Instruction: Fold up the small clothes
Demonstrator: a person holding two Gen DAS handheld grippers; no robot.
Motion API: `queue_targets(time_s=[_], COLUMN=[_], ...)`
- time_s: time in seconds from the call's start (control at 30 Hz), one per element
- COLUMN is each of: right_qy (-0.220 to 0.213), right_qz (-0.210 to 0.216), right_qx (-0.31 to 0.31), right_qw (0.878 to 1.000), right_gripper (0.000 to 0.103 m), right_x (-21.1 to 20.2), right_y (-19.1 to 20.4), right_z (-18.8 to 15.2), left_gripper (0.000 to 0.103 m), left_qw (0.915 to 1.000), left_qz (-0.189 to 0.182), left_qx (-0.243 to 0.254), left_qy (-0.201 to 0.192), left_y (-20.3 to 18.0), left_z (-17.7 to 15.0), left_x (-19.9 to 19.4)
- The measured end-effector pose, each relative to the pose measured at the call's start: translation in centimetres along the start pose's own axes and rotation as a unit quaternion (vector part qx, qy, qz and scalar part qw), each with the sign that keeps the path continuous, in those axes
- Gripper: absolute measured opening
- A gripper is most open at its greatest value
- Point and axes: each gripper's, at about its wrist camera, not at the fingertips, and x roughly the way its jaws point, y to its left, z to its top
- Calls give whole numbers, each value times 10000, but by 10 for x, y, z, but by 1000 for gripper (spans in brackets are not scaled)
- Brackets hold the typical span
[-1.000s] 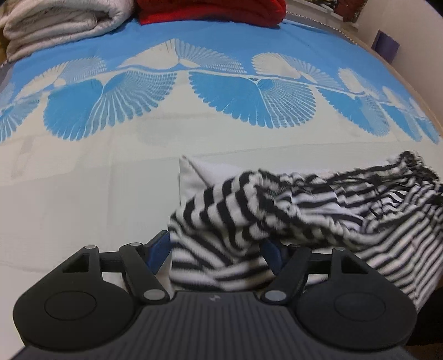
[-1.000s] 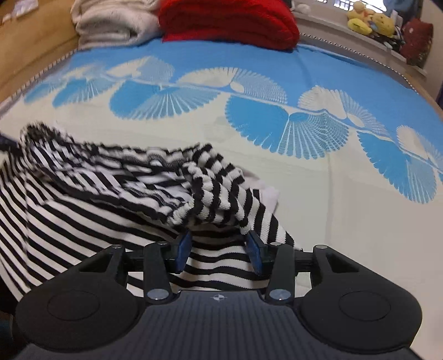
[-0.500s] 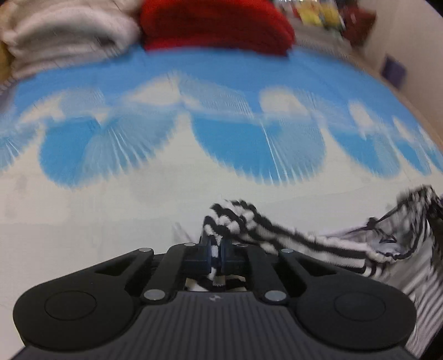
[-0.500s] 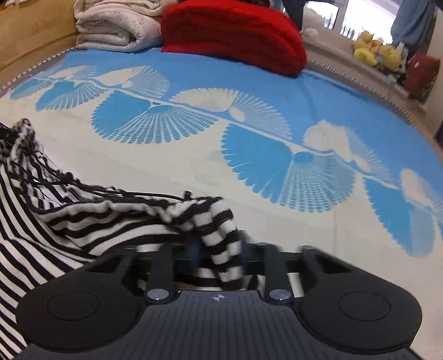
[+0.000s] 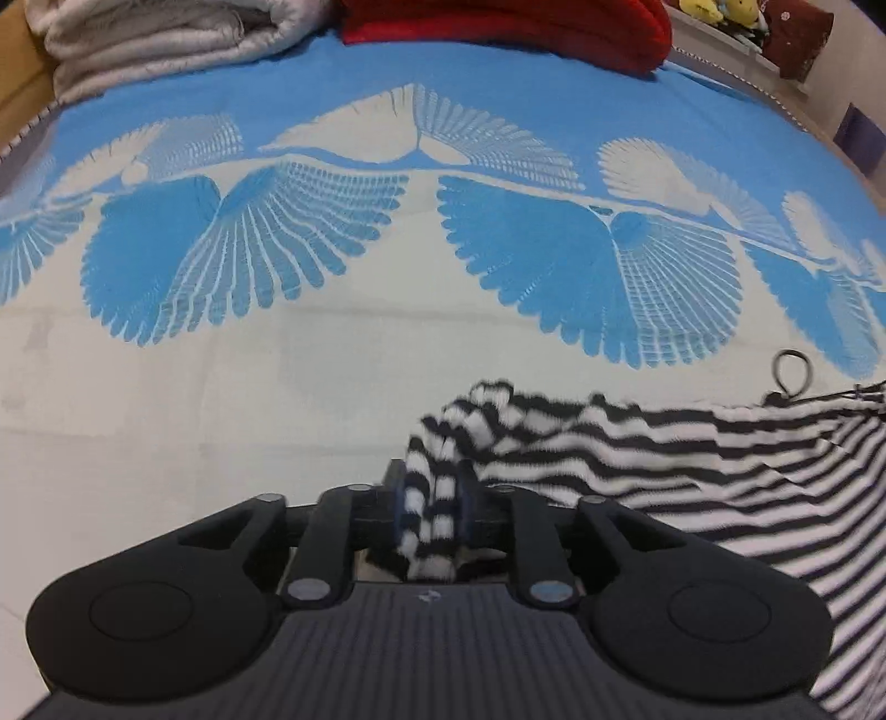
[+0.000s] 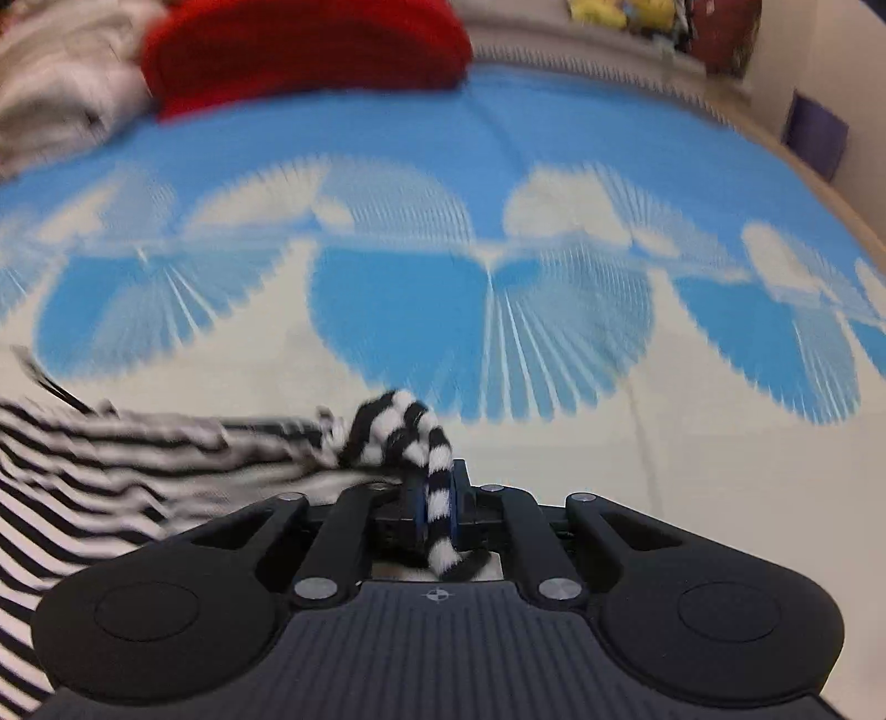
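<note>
Left gripper: fingers narrow, with a bunched edge of the striped garment between the blue pads; the jaws are opening slightly, yet the pads still press the cloth on both sides.
Right gripper: fingers nearly together, pinching a thin rolled edge of the same striped garment; the jaws are easing open a little, cloth still pressed between the pads, a short end hanging below them.
Striped garment: black and white, stretched between the two grippers; from the left wrist view it runs off to the right, from the right wrist view off to the left. Its lower part falls out of view at the picture edges.
Thread loop: a thin dark loop stands up from the garment's top edge.
Bed cover: cream in front, blue with fan patterns farther back, beneath the garment.
Far end of bed: a red blanket beside a folded pale quilt.
Right wrist view: blurred.
</note>
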Motion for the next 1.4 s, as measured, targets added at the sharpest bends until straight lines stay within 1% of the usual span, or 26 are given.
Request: queue_targets(time_s=[0.03, 0.07, 0.1, 0.13, 0.17, 0.3, 0.4, 0.47, 0.57, 0.63, 0.7, 0.77, 0.8, 0.87, 0.93, 1.03, 1.07, 1.1, 1.13, 1.17, 1.2, 1.23, 1.27, 1.3, 1.33, 1.4], right_qy=[132, 182, 148, 117, 89, 6, -199, -193, -60, -4, -32, 26, 169, 445, 575, 1001, 1088, 1157, 1177, 1188, 1175, 1116, 1035, 822, 622, 190], right_qz=[-41, -55, -61, -58, -32, 404, 618, 712, 875, 1000, 1026, 906, 858, 816, 822, 879, 886, 894, 919, 963, 1001, 1045, 1062, 1067, 1094, 1301], right_qx=[19, 52, 75, 95, 136, 298, 359, 512, 879, 865, 757, 817, 934, 1060, 1186, 1053, 991, 949, 940, 942, 961, 980, 1001, 1073, 1208, 1773], right_qw=[9999, 9998, 9998, 9999, 9999, 9987, 9972, 9960, 9923, 9912, 9918, 9925, 9918, 9900, 9879, 9855, 9851, 9847, 9843, 9837, 9833, 9834, 9839, 9851, 9847, 9753], right_gripper=[18, 19, 19, 21, 23, 24, 25, 25, 25, 25, 27, 29, 29, 29, 29, 29, 29, 29, 29, 27, 16, 7, 5, 0, 0, 0], right_x=[3, 3, 0, -5, -11, -44, -77, -92, -114, -133, -146, -148, -143, -132, -122, -105, -102, -100, -99, -99, -101, -103, -106, -113, -120, -134], right_y=[1, 0, -1, -2, -5, -19, -33, -44, -60, -67, -72, -78, -82, -85, -85, -77, -76, -74, -74, -73, -74, -75, -77, -81, -87, -106], right_z=[-2, -3, -3, -4, -4, -12, -27, -38, -61, -76, -91, -104, -111, -116, -119, -127, -128, -129, -128, -128, -129, -129, -128, -125, -123, -119], left_gripper=[29, 33, 46, 55, 57, 58, 58, 58, 58, 58, 58, 58, 58, 57, 57, 56, 55, 42, 18, 5, 1, 1, 1, 1, 0, 0], left_qw=[10000, 9999, 9999, 9998, 9996, 9972, 9938, 9899, 9854, 9830, 9816, 9754, 9736, 9715, 9718, 9735, 9742, 9750, 9758, 9766, 9785, 9813, 9825, 9816, 9792, 9796], left_qz=[-60, -115, -167, -215, -281, -709, -938, -1073, -1198, -1293, -1251, -1238, -1272, -1176, -1105, -1229, -1278, -1348, -1406, -1437, -1437, -1384, -1357, -1382, -1415, -1296], left_qx=[23, 41, 46, 39, 29, -171, -510, -786, -1033, -1126, -1248, -1571, -1664, -1779, -1738, -1524, -1453, -1361, -1272, -1204, -1117, -1071, -1105, -1251, -1442, -1537], left_qy=[5, -4, -8, -3, 9, 176, 321, 490, 627, 649, 724, 922, 903, 1034, 1149, 1182, 1158, 1124, 1087, 1050, 967, 802, 635, 418, 215, 0], left_y=[2, 4, 8, 12, 16, 36, 53, 63, 76, 82, 87, 93, 96, 99, 96, 88, 86, 82, 80, 79, 77, 78, 80, 87, 95, 103], left_z=[-1, -2, -4, -6, -8, -33, -55, -71, -96, -111, -126, -131, -132, -132, -132, -132, -131, -131, -131, -131, -130, -129, -129, -128, -127, -129], left_x=[-5, -10, -17, -24, -32, -61, -78, -89, -112, -121, -118, -106, -101, -91, -85, -85, -86, -88, -90, -90, -94, -100, -104, -111, -119, -130])
